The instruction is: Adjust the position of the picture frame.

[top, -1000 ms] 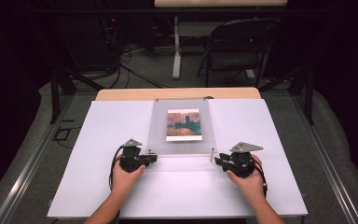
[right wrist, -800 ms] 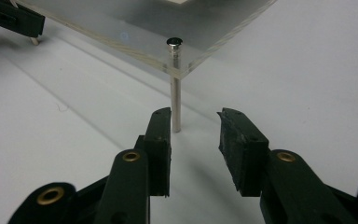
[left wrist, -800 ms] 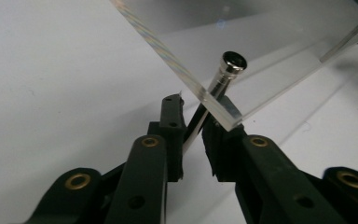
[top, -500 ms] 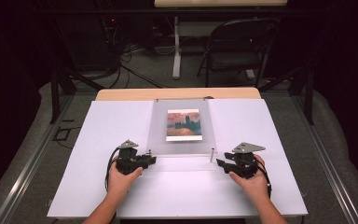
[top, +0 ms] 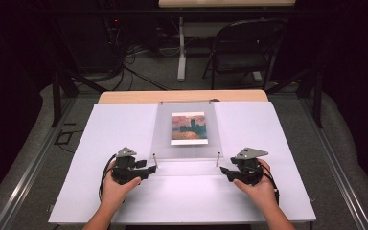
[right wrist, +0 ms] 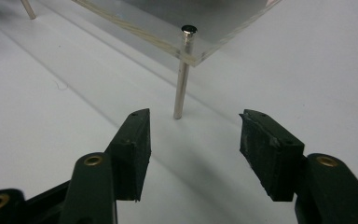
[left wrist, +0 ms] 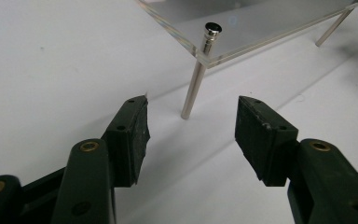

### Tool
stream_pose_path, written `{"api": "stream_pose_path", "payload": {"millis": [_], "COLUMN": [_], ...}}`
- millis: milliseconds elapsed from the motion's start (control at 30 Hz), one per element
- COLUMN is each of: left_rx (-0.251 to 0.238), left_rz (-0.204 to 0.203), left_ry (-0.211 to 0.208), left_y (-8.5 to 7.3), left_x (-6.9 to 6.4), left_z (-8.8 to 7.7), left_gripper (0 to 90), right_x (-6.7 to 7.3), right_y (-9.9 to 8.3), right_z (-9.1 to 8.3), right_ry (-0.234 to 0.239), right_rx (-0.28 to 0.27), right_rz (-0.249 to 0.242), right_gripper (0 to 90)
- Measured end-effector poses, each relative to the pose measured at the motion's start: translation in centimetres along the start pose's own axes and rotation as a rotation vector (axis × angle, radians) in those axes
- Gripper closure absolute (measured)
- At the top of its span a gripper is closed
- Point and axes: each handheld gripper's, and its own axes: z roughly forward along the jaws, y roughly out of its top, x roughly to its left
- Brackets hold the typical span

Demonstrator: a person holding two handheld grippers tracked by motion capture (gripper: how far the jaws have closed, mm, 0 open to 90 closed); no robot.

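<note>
Holding our left claw [top: 149, 168] and right claw [top: 224, 171] released and empty, we list: one clear panel [top: 163, 129] on metal legs, mid-worktop [top: 278, 129], carrying a picture [top: 188, 127], each claw aimed at a near corner leg [left wrist: 194, 81], likely for a paired lift.

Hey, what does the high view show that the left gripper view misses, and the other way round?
High view alone: the picture under the clear acrylic sheet, the chair, both hands and the right gripper. Left gripper view alone: the near-left metal leg's black cap and foot up close. Both share the open left gripper, that leg and the white table.
</note>
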Motion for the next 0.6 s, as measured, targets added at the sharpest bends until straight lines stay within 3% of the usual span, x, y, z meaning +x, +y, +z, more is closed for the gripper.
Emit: {"api": "stream_pose_path", "payload": {"millis": [333, 400, 600], "left_rx": [0.000, 0.002, -0.010], "left_rz": [-0.011, -0.011, -0.028], "left_ry": [0.033, 0.049, 0.073], "left_y": [0.5, 0.6, 1.3], "left_x": [-0.1, -0.1, 0.2], "left_z": [-1.5, -1.7, -2.6], "left_gripper": [43.6, 40.7, 34.8], "right_x": [-0.6, -0.5, -0.5], "right_y": [0.3, 0.5, 1.1], "right_z": [-1.3, -1.4, -1.5], "right_ry": [0.014, -0.042, -0.057], "right_rx": [0.018, 0.035, 0.054], "right_rz": [0.046, 0.062, 0.054], "right_gripper": [45.1, 43.1, 42.9]}}
